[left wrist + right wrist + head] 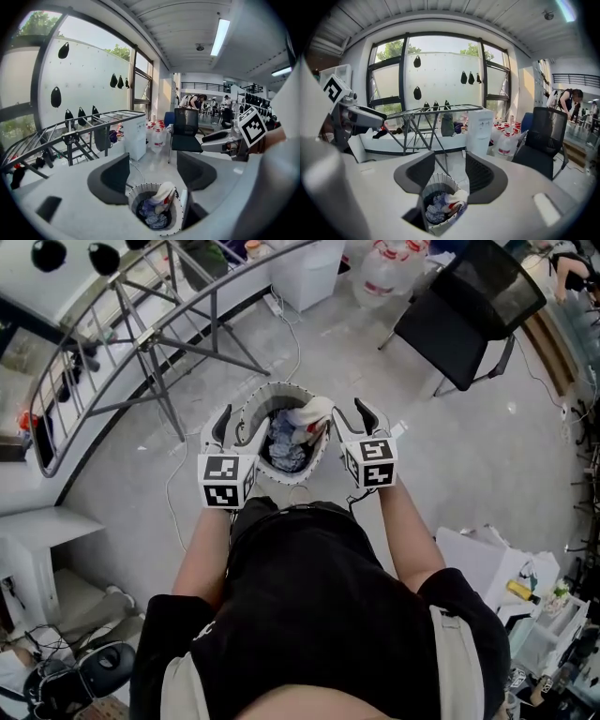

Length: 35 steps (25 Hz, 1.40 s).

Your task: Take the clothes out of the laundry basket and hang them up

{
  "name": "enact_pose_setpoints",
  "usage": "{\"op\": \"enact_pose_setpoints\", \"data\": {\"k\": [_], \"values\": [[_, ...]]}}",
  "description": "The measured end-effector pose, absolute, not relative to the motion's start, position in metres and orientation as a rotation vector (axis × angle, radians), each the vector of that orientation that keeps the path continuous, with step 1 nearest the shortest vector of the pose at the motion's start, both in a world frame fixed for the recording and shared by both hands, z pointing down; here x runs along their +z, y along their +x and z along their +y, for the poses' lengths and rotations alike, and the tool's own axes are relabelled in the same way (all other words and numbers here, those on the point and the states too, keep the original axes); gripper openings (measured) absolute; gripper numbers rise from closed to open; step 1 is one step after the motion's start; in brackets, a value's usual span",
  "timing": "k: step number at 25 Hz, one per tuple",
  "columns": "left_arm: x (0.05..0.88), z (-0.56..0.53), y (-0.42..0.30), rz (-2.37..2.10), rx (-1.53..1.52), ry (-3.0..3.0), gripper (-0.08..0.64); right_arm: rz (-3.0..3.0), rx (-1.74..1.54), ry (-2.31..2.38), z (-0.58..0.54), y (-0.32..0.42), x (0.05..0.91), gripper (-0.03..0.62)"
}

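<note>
L gripper (234,424) jaws wide apart, nothing in them. R gripper (354,418) same, empty. Laundry basket (277,388) w/ clothes (287,444) on floor, between and just below both.

Black short-sleeved top (305,587), pale shoulder straps (457,667), grey left tool (236,424) and right tool (355,416), dark-padded, black-and-white marker cubes (225,481)

Daylight pours in from the windows (440,70) at twelve o'clock; soft shadows, fisheye edges bending, corners black.
</note>
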<state>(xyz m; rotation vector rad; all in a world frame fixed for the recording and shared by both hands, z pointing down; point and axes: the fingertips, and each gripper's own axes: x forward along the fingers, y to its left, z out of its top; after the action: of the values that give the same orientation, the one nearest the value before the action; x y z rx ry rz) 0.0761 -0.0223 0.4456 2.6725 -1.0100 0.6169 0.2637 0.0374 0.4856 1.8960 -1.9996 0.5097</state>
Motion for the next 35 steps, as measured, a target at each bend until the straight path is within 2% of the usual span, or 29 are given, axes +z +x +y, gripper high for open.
{"op": "enact_pose_setpoints", "data": {"k": [9,20,35], "values": [[0.5,-0.024,0.063,-1.002,0.687,2.559,0.313,-1.916,0.568,1.635,0.024,0.264,0.575,0.205],[0.563,-0.022,0.037,-1.027,0.765,2.409,0.313,-1.765,0.466,1.141,0.018,0.256,0.715,0.209],[0.665,-0.021,0.007,-1.014,0.842,2.275,0.313,-1.572,0.57,1.101,-0.021,0.29,0.877,0.221]]}}
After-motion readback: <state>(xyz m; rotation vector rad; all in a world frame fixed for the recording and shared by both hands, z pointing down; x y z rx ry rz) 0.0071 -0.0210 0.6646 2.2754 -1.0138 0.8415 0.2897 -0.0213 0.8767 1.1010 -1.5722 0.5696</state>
